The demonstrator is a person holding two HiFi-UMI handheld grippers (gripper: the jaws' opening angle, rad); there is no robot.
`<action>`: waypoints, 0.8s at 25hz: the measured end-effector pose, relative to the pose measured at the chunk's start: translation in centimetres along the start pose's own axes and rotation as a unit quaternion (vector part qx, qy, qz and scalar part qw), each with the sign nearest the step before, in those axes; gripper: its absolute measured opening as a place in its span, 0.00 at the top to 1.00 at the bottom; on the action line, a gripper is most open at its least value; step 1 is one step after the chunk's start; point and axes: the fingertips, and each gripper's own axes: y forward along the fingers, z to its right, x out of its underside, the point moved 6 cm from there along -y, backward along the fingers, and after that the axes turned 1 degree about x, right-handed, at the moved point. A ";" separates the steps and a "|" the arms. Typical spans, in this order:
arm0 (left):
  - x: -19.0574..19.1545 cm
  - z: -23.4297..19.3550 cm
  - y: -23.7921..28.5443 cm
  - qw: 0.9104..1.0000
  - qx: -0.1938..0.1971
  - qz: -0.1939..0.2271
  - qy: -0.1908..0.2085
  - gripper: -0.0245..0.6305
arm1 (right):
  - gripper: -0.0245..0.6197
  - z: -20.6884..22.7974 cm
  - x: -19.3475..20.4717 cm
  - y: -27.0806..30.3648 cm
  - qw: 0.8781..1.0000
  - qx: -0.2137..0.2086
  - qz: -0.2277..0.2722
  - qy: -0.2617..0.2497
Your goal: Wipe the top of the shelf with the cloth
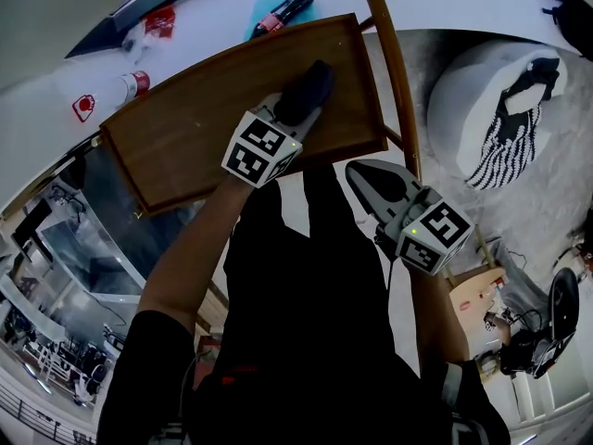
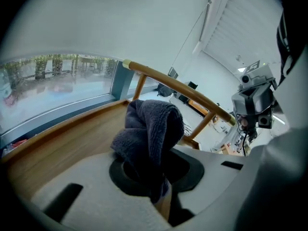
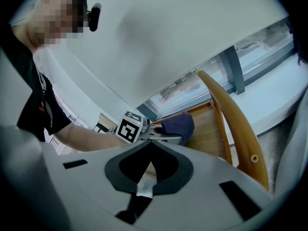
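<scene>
In the upper middle of the frame, the left hand-held gripper (image 1: 298, 109) is clamping a bunched, fuzzy, dark blue-grey cloth (image 1: 310, 86) against the brown wooden shelf top (image 1: 185, 137). Lower right, the right hand-held gripper (image 1: 359, 171) is hovering beside the shelf, its jaws closed on nothing.

In the head view the shelf top (image 1: 199, 128) fills the upper middle of the frame; the cloth (image 1: 313, 80) lies on it towards its right end, between the jaws of the left gripper (image 1: 301, 109), which reaches in from the lower edge; the right gripper (image 1: 359, 171) sits below the shelf's lower right corner, off the top. A wooden rail (image 1: 394, 63) runs along the shelf's right side; a bottle (image 1: 130, 86) lies at the upper left, behind the shelf.
</scene>
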 end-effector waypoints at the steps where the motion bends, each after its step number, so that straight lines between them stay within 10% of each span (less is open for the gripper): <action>1: 0.0 -0.1 -0.5 1.000 -0.003 0.004 -0.001 0.87 | 0.95 -0.2 -0.1 0.3 1.000 -0.002 -0.001 -0.003; 20: 9.4 -5.6 -21.9 0.978 -0.166 0.090 -0.088 0.87 | 0.95 -11.1 0.6 11.4 0.989 -0.084 -0.088 -0.082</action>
